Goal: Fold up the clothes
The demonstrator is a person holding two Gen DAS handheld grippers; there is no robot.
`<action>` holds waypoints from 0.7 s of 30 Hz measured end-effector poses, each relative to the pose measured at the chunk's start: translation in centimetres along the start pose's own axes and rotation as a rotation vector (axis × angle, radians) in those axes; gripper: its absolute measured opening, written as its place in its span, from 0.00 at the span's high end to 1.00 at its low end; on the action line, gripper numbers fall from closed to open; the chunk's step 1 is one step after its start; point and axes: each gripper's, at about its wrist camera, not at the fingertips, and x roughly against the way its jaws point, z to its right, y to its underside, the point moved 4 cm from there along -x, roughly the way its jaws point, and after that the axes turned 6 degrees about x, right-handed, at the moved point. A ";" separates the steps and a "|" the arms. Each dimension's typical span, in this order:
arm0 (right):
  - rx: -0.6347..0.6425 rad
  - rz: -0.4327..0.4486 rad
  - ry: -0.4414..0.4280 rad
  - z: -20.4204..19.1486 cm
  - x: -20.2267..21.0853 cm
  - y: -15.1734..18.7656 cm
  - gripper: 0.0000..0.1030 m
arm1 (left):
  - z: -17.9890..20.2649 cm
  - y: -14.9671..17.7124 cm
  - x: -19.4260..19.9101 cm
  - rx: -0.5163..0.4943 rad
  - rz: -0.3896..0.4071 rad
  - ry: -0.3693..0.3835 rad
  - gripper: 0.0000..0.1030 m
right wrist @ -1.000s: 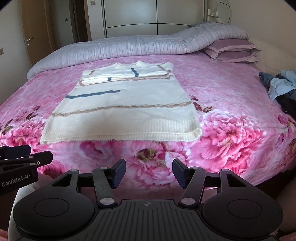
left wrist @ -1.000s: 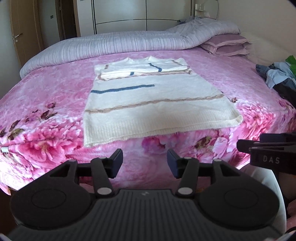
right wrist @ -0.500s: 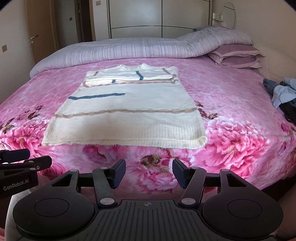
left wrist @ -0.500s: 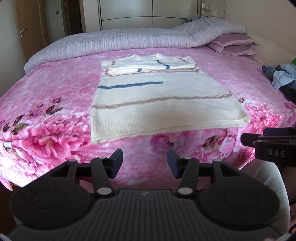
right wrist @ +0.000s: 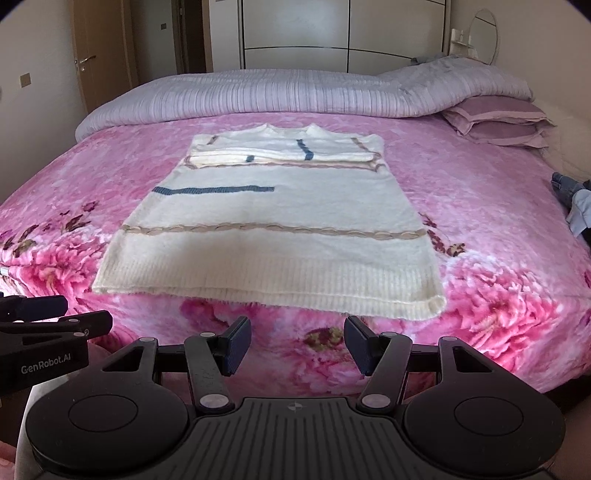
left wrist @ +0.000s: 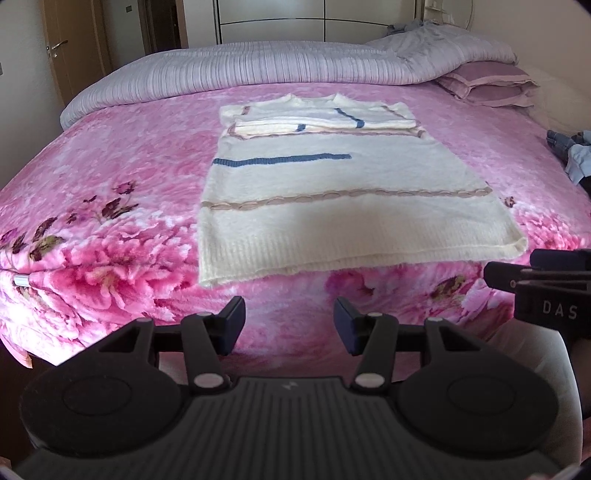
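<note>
**Lining up on the hem**

My left gripper (left wrist: 289, 325) and right gripper (right wrist: 297, 345) both hang partly open and empty, short of the bed's (left wrist: 110, 206) near edge. The cream sweater (left wrist: 332, 195) lies flat mid-bed, sleeves folded in, hem nearest me. Next, I judge: take both hem corners.

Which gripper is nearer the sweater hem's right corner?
Right. The right gripper sits just short of the sweater hem near that corner; the left gripper faces the hem's left half.

A home bedroom is indicated by a wide bed under a pink floral plush blanket (right wrist: 480, 206), stacked mauve pillows (right wrist: 498, 122), a pale sliding-door wardrobe (right wrist: 295, 33) and a brown wooden door (right wrist: 103, 55).
</note>
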 end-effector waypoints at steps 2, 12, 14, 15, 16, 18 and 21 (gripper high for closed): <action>-0.001 -0.005 -0.007 0.1 -0.4 -0.1 0.42 | 0.0 -0.2 -0.3 0.000 -0.007 -0.002 0.53; -0.126 0.031 -0.085 3.6 -2.1 -0.3 0.42 | -2.7 -1.7 -2.8 0.051 -0.027 0.082 0.53; -0.178 0.054 -0.092 5.4 -2.2 -0.3 0.42 | -4.3 -2.1 -3.4 0.083 -0.018 0.082 0.53; -0.201 0.062 -0.088 6.2 -2.3 -0.2 0.42 | -5.0 -2.2 -3.7 0.097 -0.015 0.081 0.53; -0.225 0.071 -0.084 7.1 -2.4 -0.2 0.42 | -5.7 -2.3 -4.0 0.107 -0.015 0.080 0.53; -0.271 0.088 -0.077 8.9 -2.6 -0.1 0.42 | -6.9 -2.5 -4.6 0.129 -0.014 0.084 0.53; -0.349 0.115 -0.086 11.3 -2.8 0.4 0.42 | -8.2 -2.7 -5.5 0.166 -0.018 0.110 0.53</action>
